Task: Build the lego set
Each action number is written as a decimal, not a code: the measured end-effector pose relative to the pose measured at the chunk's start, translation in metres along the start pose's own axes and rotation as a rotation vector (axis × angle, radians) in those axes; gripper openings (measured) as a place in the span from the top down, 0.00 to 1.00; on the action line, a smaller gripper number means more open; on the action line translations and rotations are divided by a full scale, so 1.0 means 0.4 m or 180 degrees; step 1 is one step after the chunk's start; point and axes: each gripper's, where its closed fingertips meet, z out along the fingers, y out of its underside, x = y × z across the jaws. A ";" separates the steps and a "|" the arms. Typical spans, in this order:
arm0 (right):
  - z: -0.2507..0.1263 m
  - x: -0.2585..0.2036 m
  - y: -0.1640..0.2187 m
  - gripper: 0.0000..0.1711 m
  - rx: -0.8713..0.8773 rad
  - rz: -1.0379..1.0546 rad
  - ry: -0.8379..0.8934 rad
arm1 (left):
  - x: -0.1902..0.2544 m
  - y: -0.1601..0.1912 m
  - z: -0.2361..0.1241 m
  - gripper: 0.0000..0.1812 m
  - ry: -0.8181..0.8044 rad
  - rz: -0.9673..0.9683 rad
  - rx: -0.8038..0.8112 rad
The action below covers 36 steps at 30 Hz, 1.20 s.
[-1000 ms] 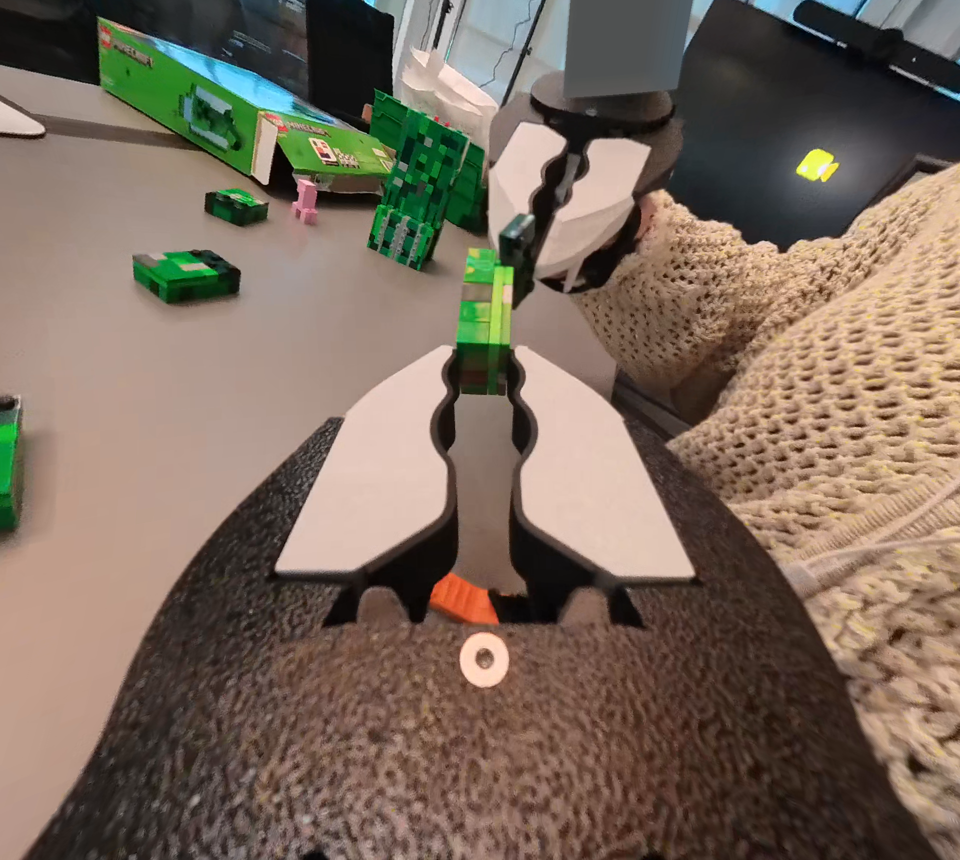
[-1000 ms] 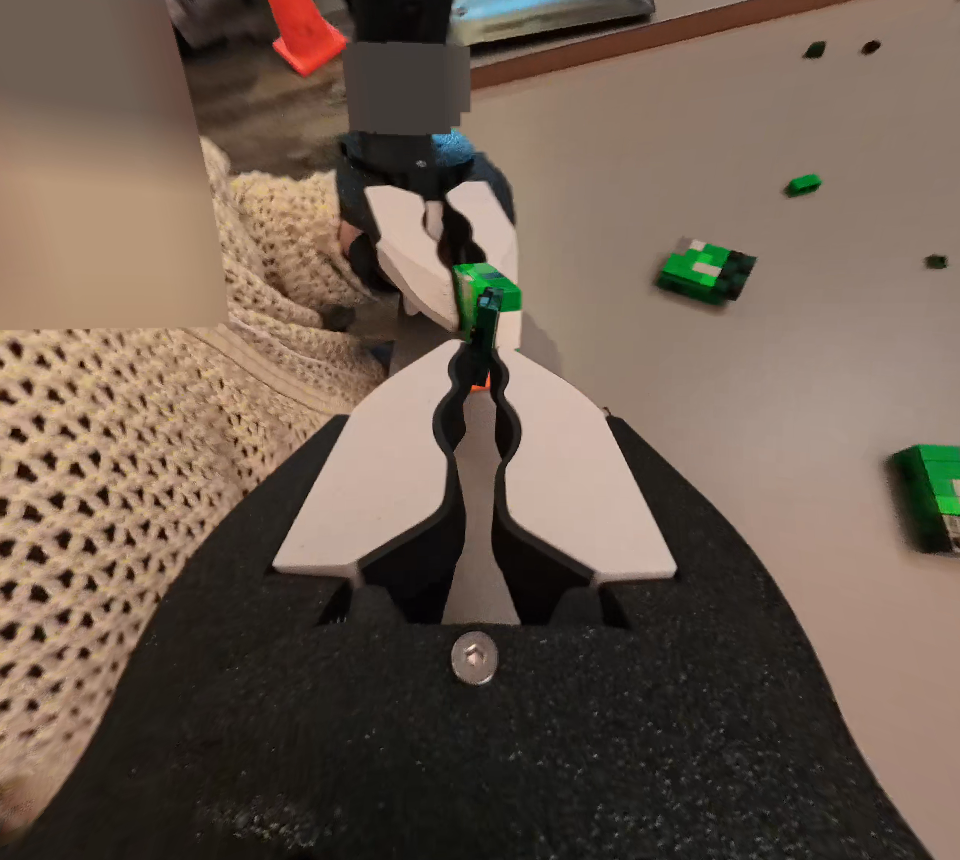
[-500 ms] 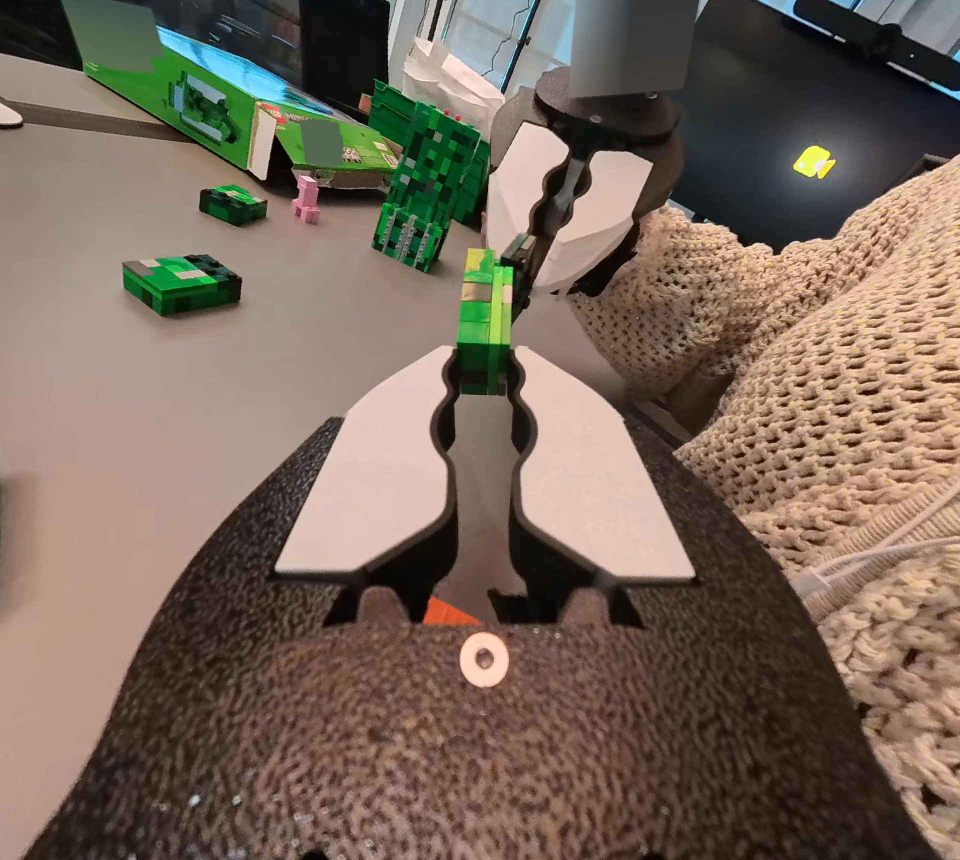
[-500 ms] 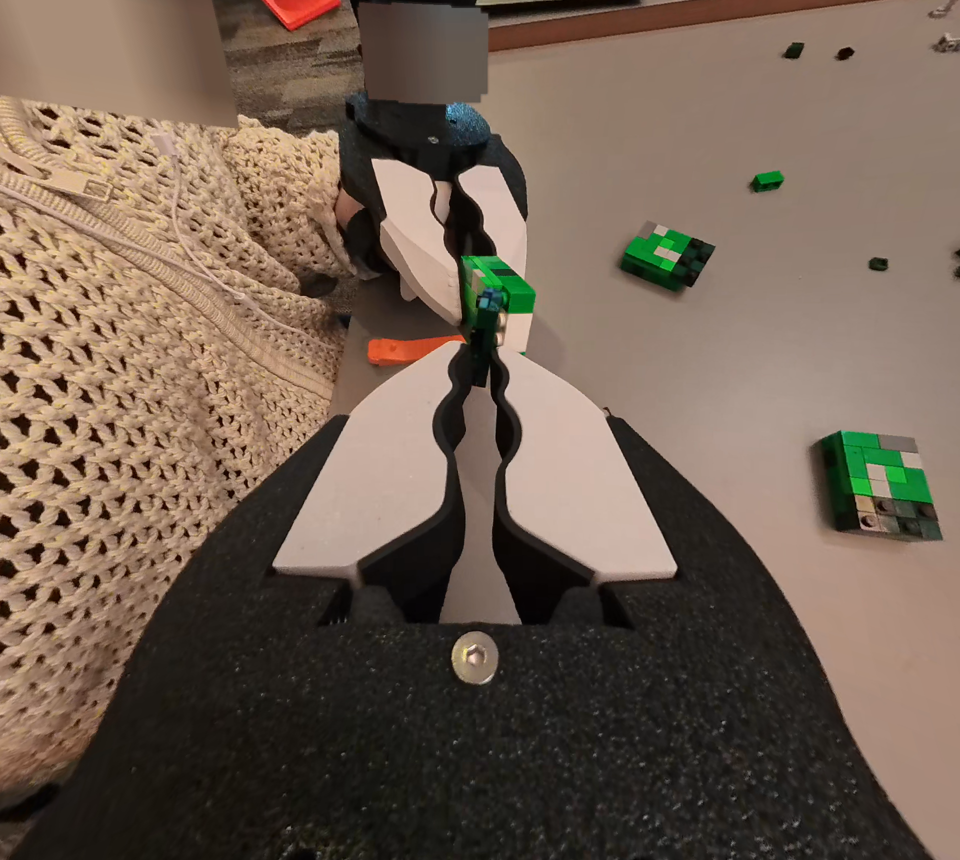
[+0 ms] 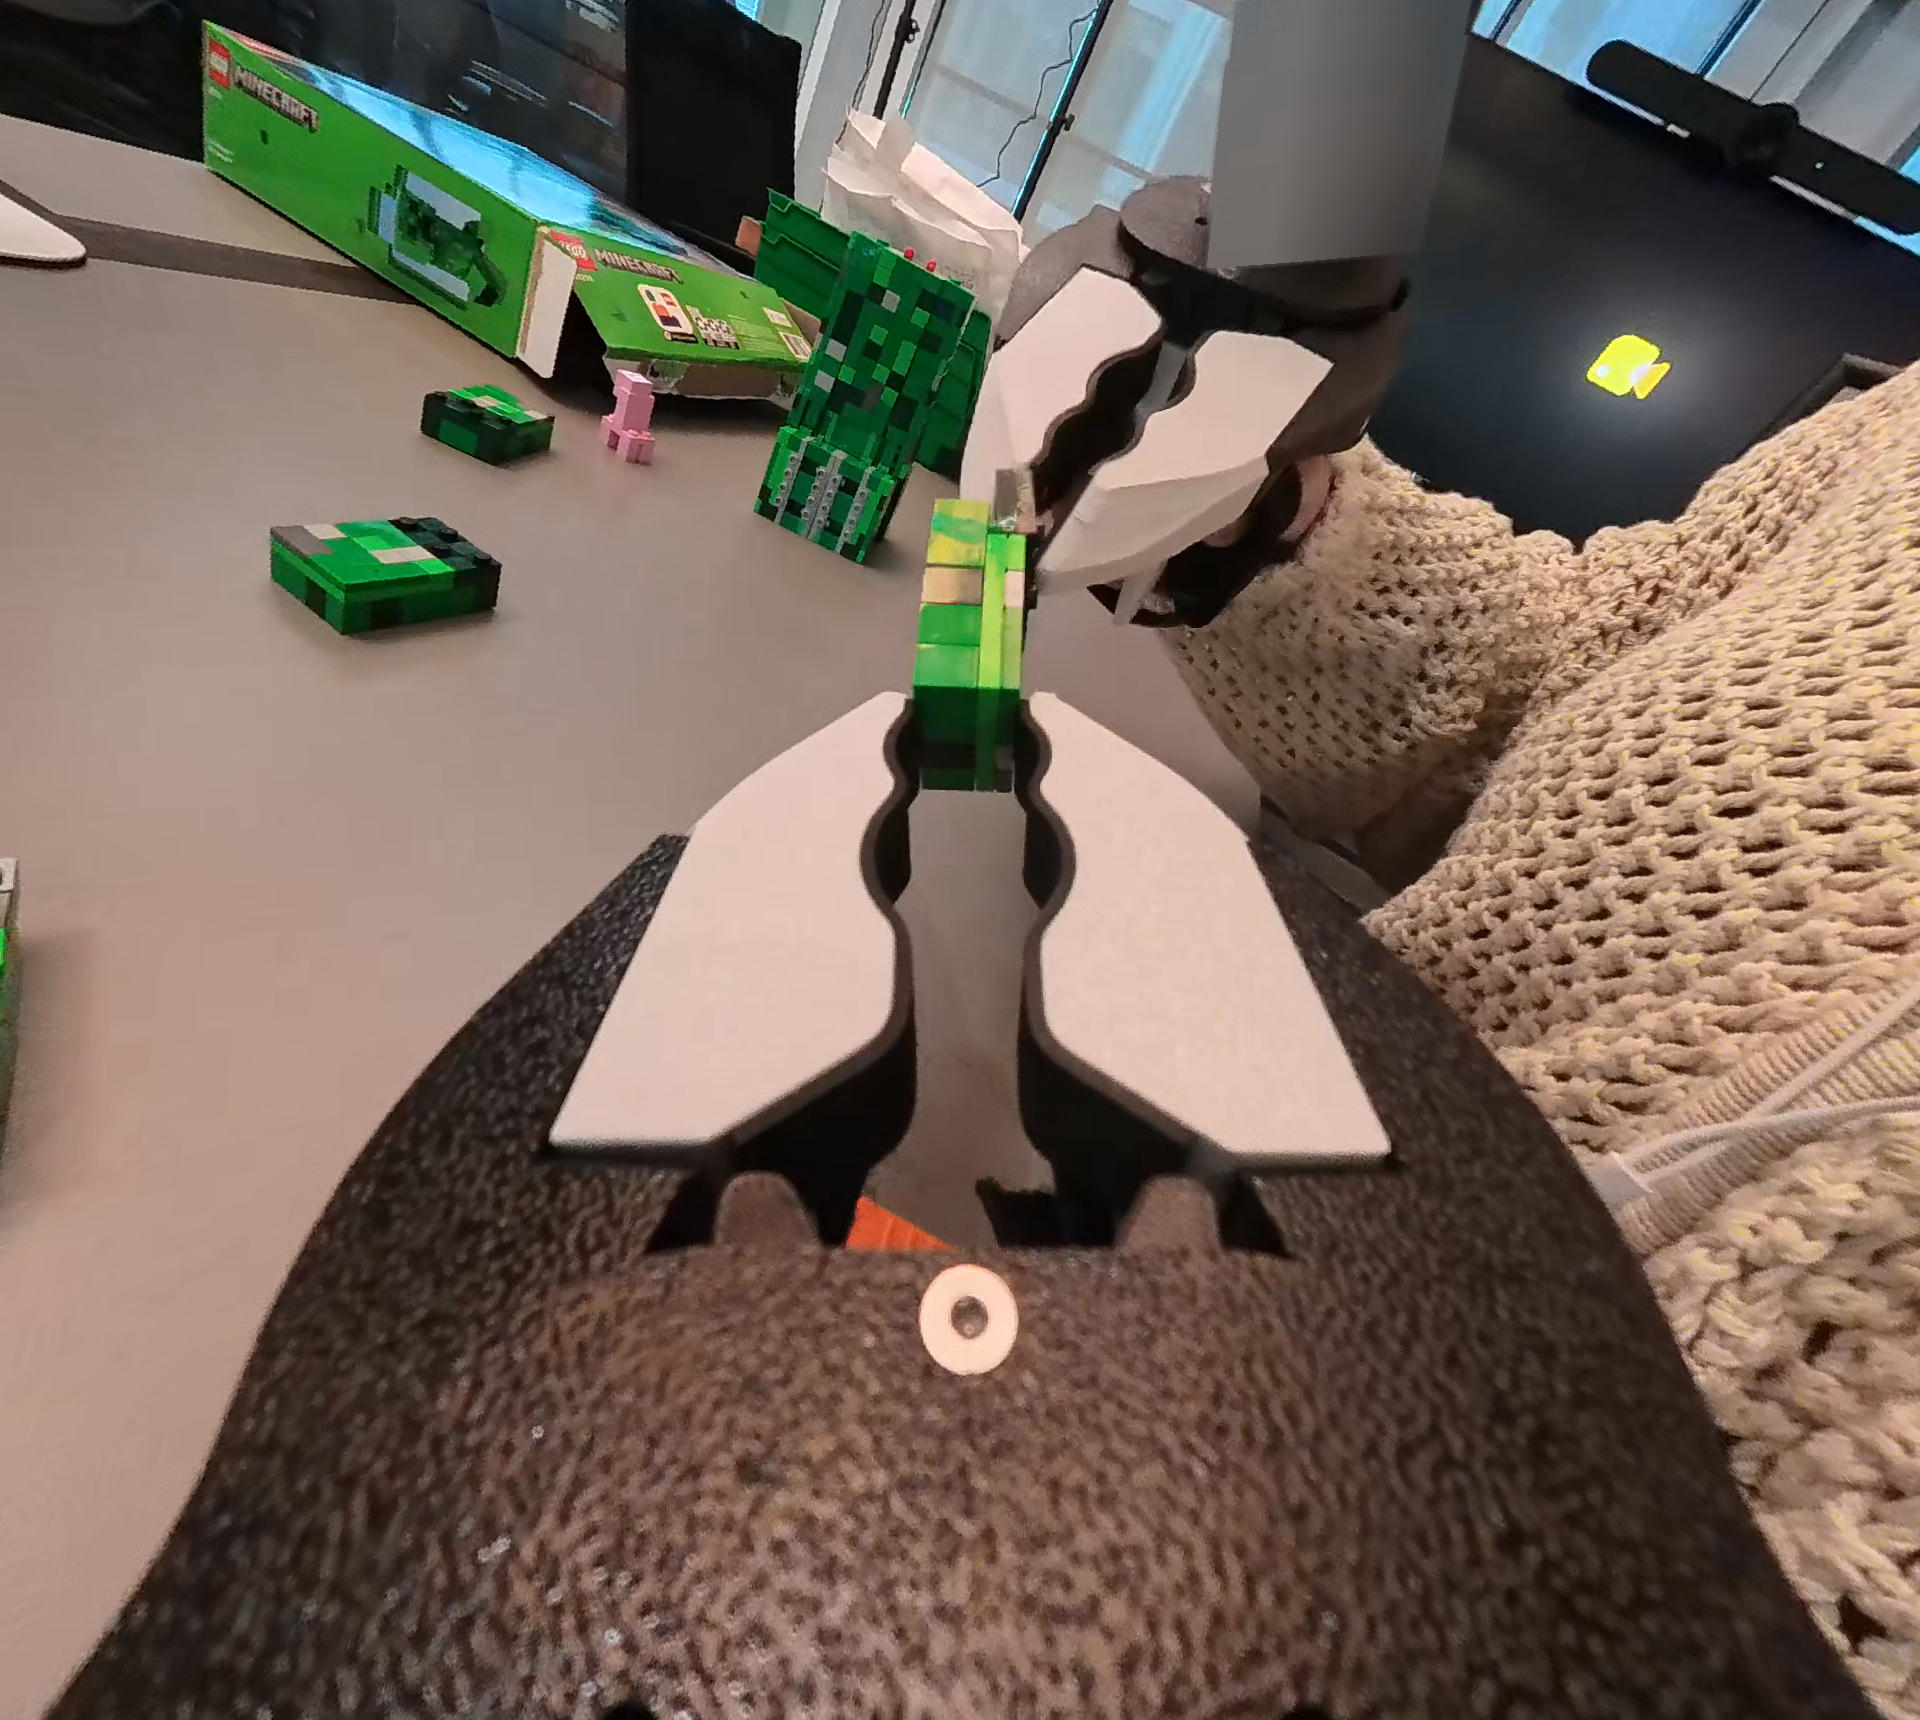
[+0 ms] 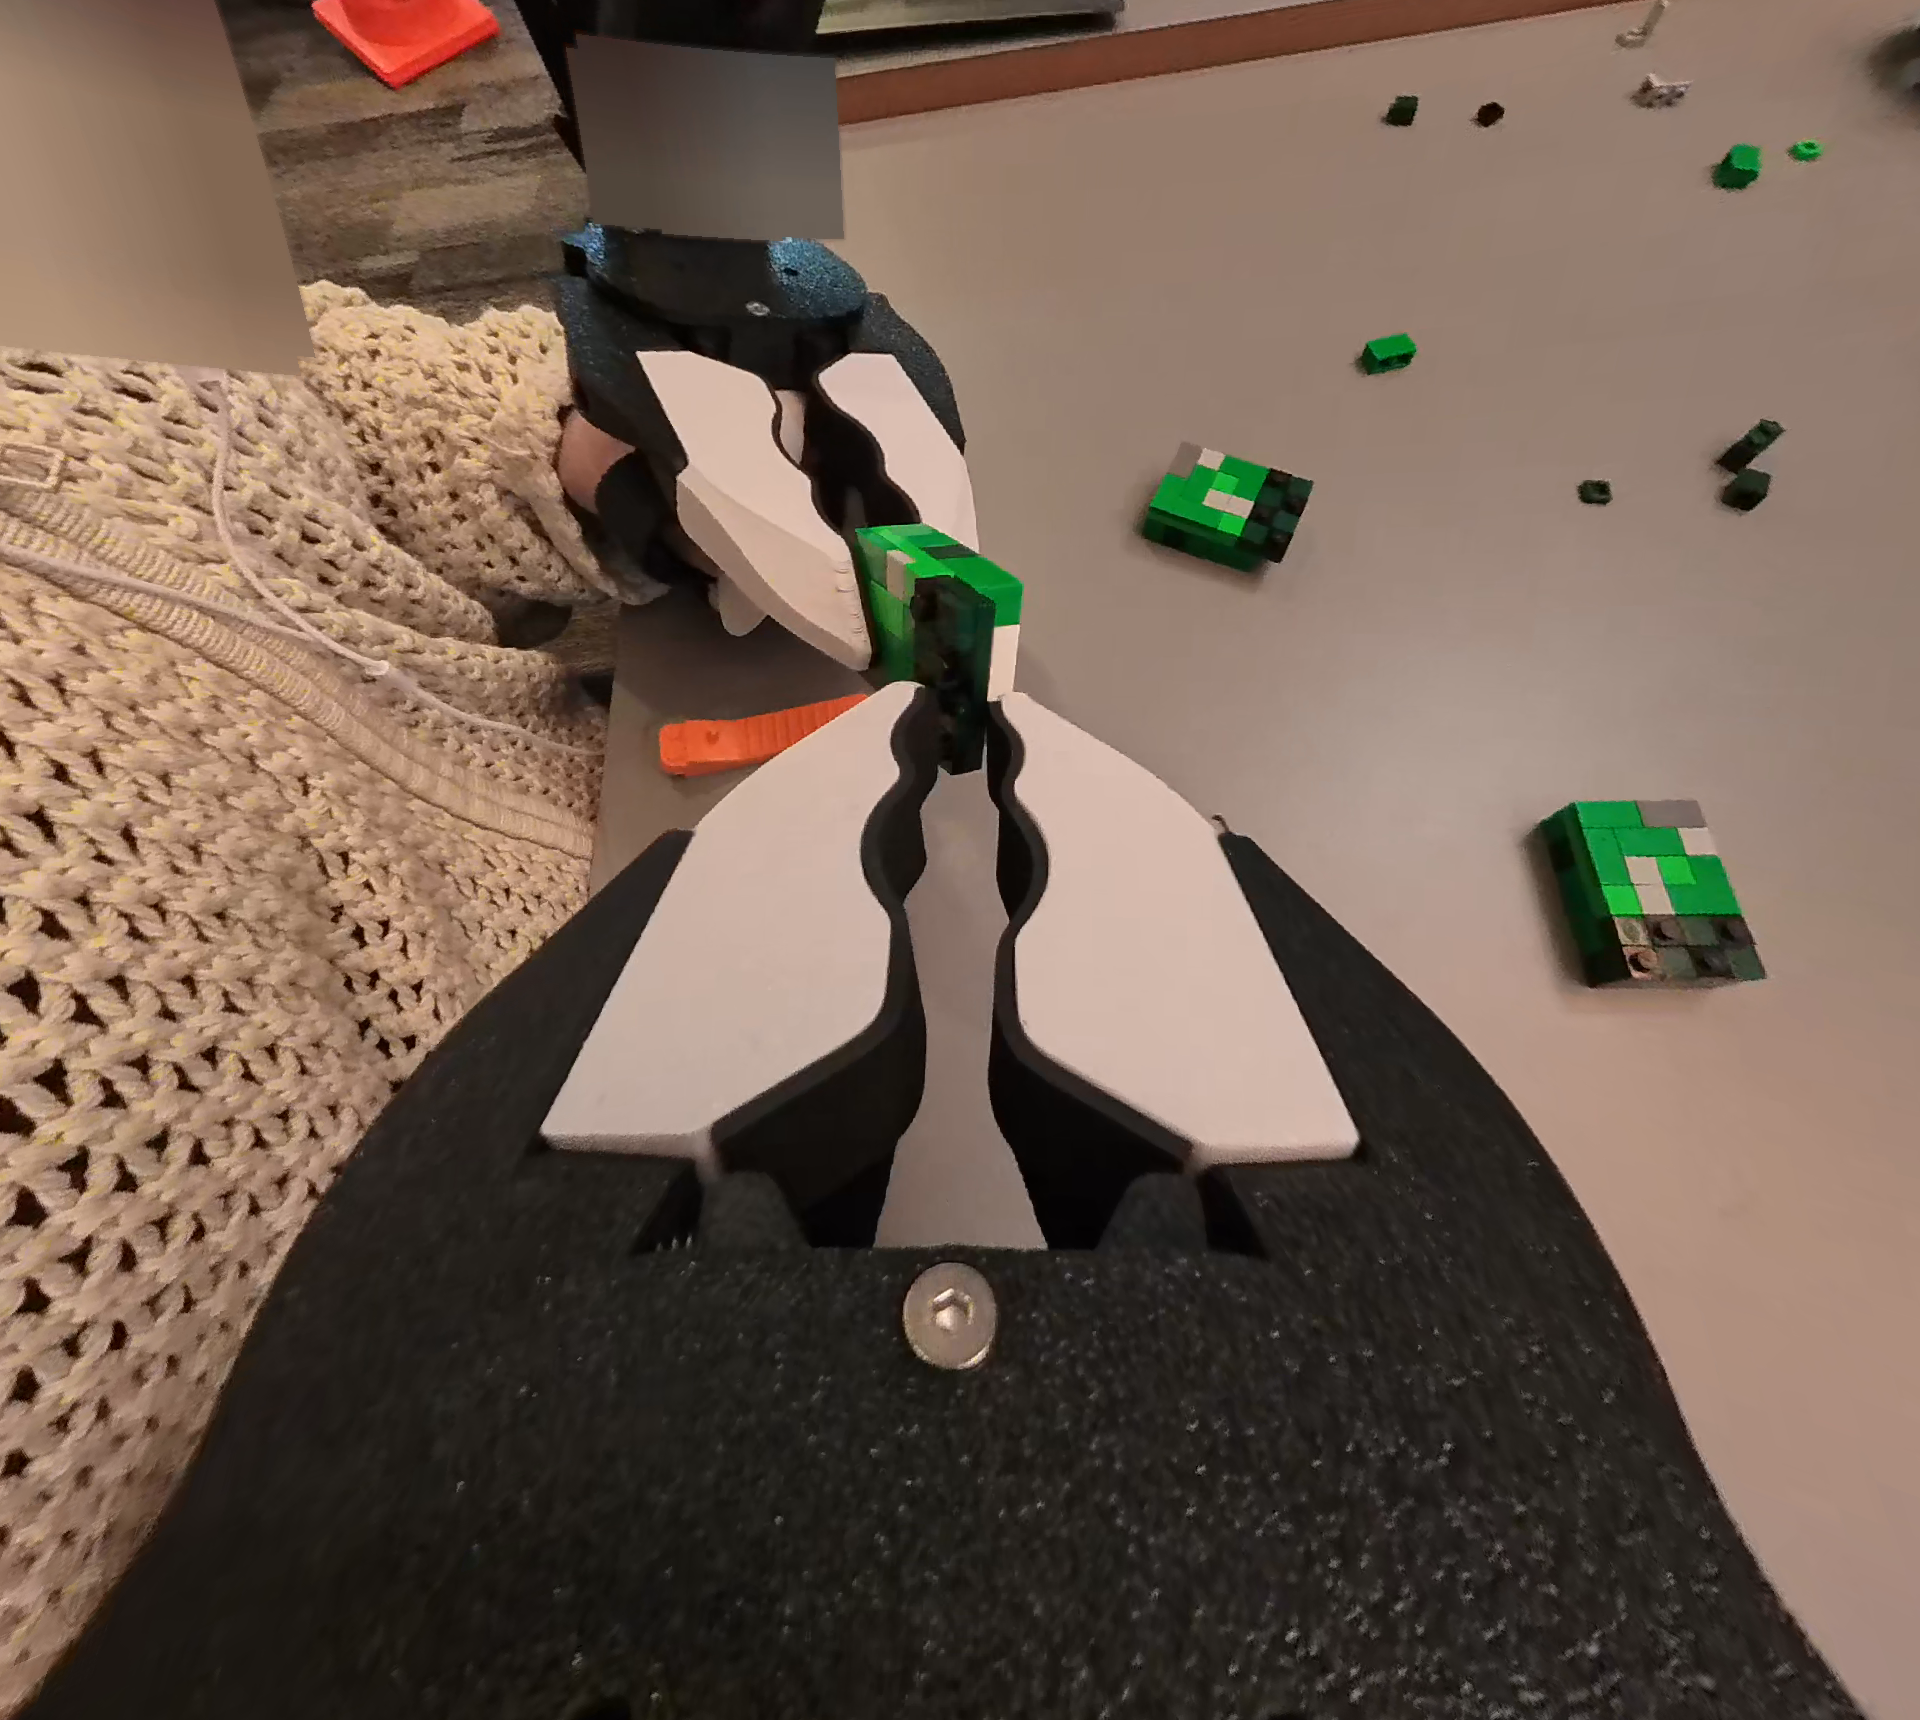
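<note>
Holding: I have a green block panel (image 5: 971, 631) clamped on edge in the left gripper (image 5: 966, 735), lifted clear of the grey table (image 5: 312, 787).
Right gripper (image 6: 951, 714): its fingers are pinched together on a thin dark green strip (image 6: 958, 683); I am pressing that strip against the panel's side.
Landmark: I place everything by the held panel.
Step, as I judge it: seating the strip onto the panel; it looks touching but not fully pressed home.
Loose parts: two flat green tiles (image 6: 1226, 507) (image 6: 1652, 891) lie on the table to the right of the panel in the right wrist view; small loose bricks (image 6: 1387, 353) sit farther off beyond them.
Other things: an orange pry tool (image 6: 758, 730) lies just below the panel; a built green figure (image 5: 873, 413) and an open green box (image 5: 468, 216) stand well behind it in the left wrist view.
Risk one: the strip may go on skewed, because I grip it by one end only.
Risk two: hard sideways pressure could twist the panel in my left grip or split its layers.
Risk three: a slip would drop the strip among the loose bricks.
</note>
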 end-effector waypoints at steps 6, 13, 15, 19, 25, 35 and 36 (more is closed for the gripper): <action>-0.005 0.003 -0.008 0.92 0.0087 0.0060 0.0133 | 0.009 -0.006 -0.002 0.91 0.0032 0.0051 0.0050; -0.007 -0.006 -0.012 0.88 0.0192 0.0199 0.0056 | 0.017 -0.011 0.001 0.91 0.0051 0.0078 0.0087; -0.006 -0.003 -0.012 0.87 0.0196 0.0220 0.0073 | 0.018 -0.011 0.000 0.91 0.0056 0.0079 0.0087; -0.007 -0.013 -0.016 0.86 0.0246 0.0260 -0.0045 | 0.028 -0.013 -0.003 0.91 0.0133 0.0116 0.0101; -0.012 -0.043 -0.027 0.82 0.0328 0.0325 -0.0427 | 0.061 -0.017 -0.011 0.91 0.0378 0.0256 0.0141; -0.018 -0.095 -0.030 0.86 0.0325 0.0293 -0.0947 | 0.091 -0.012 -0.016 0.91 0.0558 0.0430 0.0100; -0.018 -0.099 -0.029 0.88 0.0320 0.0295 -0.0987 | 0.092 -0.010 -0.016 0.91 0.0566 0.0431 0.0091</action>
